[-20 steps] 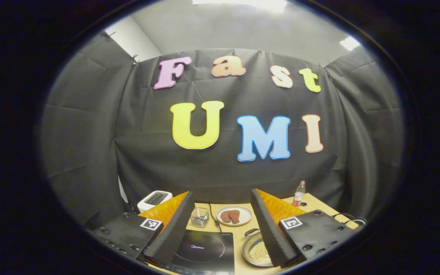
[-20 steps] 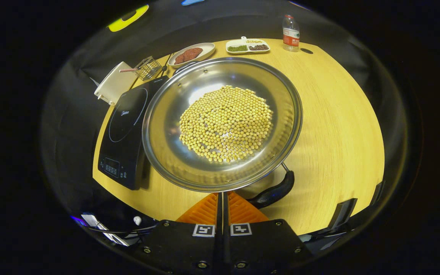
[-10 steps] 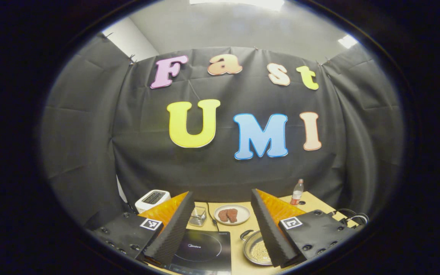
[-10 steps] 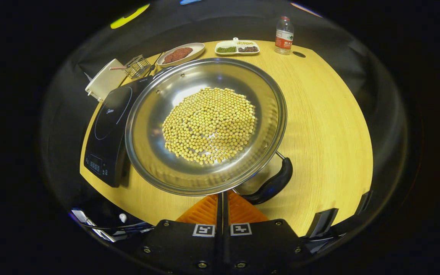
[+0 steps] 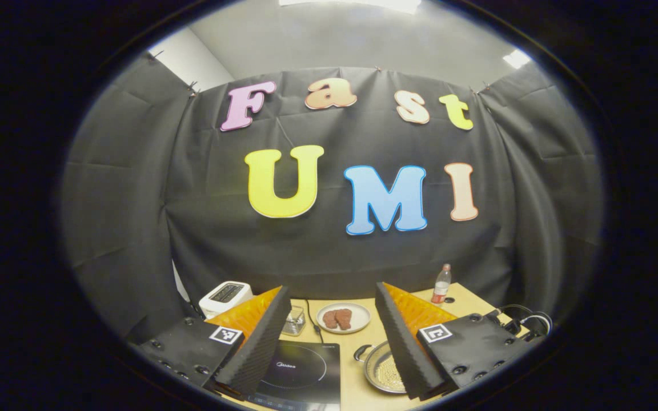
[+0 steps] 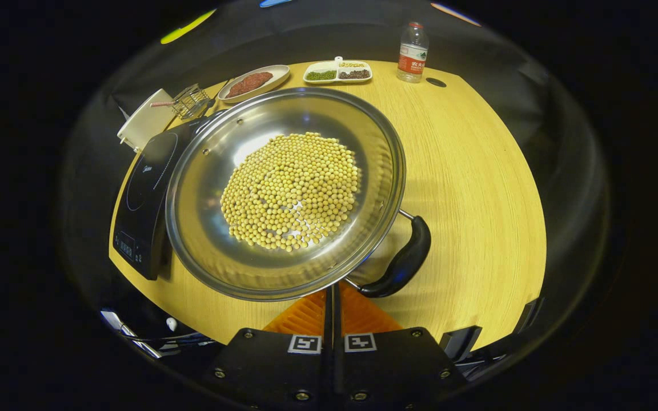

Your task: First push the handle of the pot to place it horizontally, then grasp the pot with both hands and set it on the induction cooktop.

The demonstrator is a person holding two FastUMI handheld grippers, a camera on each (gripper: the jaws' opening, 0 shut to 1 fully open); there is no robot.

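The right gripper (image 6: pixel 332 294), fingers pressed together and gripping nothing, hovers beside the pot (image 6: pixel 286 191) of soybeans, near its black handle (image 6: pixel 400 262). Beyond, left of the pot, lies the "Midea" induction cooktop (image 5: pixel 300 374); the left gripper (image 5: pixel 333 342) is held wide open, pointing level toward the wall.

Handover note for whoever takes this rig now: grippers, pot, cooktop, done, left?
Left gripper: open, raised, holding nothing.
Right gripper: fingers together, by the pot's near rim beside the black handle; contact unclear.
Pot of beans sits on the table, beside the induction cooktop, not on it.
Left: finish turning the handle, grasp with both grippers, set it on the cooktop.
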